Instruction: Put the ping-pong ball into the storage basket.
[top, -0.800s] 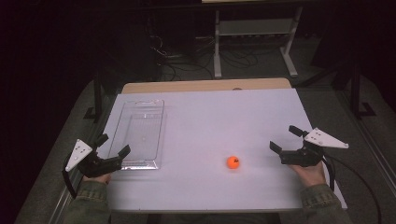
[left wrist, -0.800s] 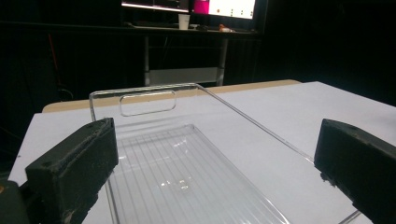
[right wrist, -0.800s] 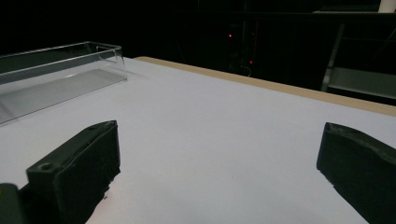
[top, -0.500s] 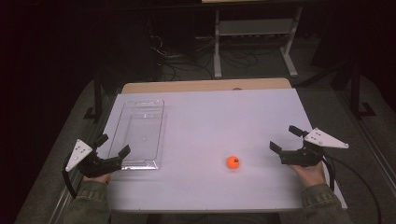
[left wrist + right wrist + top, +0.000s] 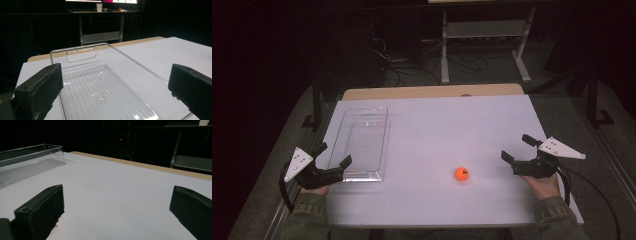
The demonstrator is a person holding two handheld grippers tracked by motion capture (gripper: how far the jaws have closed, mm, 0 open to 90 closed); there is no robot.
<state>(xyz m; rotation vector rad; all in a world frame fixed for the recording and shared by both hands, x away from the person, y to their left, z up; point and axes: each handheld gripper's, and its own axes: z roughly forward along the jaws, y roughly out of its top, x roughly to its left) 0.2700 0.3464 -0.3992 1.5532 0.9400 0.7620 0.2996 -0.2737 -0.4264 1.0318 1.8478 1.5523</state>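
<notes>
Your left tongs (image 5: 334,156) rest at the 8 o'clock corner of the desk (image 5: 437,120), jaws spread wide with nothing between them; the left gripper view looks along them (image 5: 112,95) over the near end of the clear plastic tray (image 5: 100,87). Your right tongs (image 5: 517,148) sit at 4 o'clock, jaws likewise wide and empty, pointing toward the desk's middle; in the right gripper view (image 5: 115,217) bare white desk surface (image 5: 120,195) lies between the jaws.

The orange ball (image 5: 461,173) lies on the desk at about 5 o'clock from its centre, near the right tongs on their 9 o'clock side, apart from both jaws and well apart from the tray. The tray (image 5: 362,145) stands empty along the 9 o'clock side, its long axis running from 6 toward 12 o'clock, its handle slot (image 5: 81,54) at the far end. The left tongs' tips are just beside its near end wall; contact cannot be told.
</notes>
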